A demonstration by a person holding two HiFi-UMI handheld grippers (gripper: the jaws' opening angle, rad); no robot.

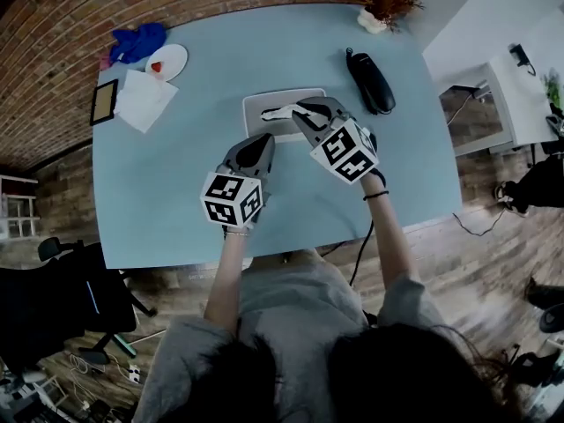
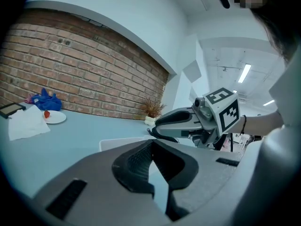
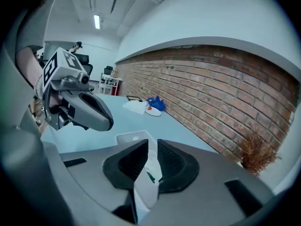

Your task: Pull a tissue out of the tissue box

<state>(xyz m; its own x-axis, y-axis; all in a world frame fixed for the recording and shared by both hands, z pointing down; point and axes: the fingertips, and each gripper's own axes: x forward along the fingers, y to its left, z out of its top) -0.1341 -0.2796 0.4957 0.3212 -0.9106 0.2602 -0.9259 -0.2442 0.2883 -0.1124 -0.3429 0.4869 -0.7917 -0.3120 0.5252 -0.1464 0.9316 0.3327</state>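
1. The tissue (image 3: 149, 173) is pinched upright between the jaws of the right gripper (image 3: 149, 149), which are closed on it. It rises from the box (image 1: 284, 104), which lies flat mid-table (image 1: 176, 183), just beyond both grippers.
2. The left gripper (image 2: 151, 147) has its tips together with nothing between them. It sits at the box's near edge, beside the right one.
3. Likely the biggest risk is that the box comes up or slides with the pull. Nothing visibly pins it down, and a sheet snagging in the slot would drag it.
4. The tissue may tear or slip out, since the jaws seem to hold only a thin fold, and a sharp tug would do it.
5. A second sheet may trail out if the pull runs long.
6. In the head view the right gripper covers the slot, so I cannot tell how much tissue is out.
7. I also cannot tell whether the left gripper touches the box.
8. A small green mark on the tissue is too small to read.
9. Well apart are a black device (image 1: 370, 79) to the right, a plate (image 1: 166, 60), blue cloth (image 1: 138, 40) and paper (image 1: 145, 100) at the far left, and a plant (image 1: 385, 3) at the far edge.
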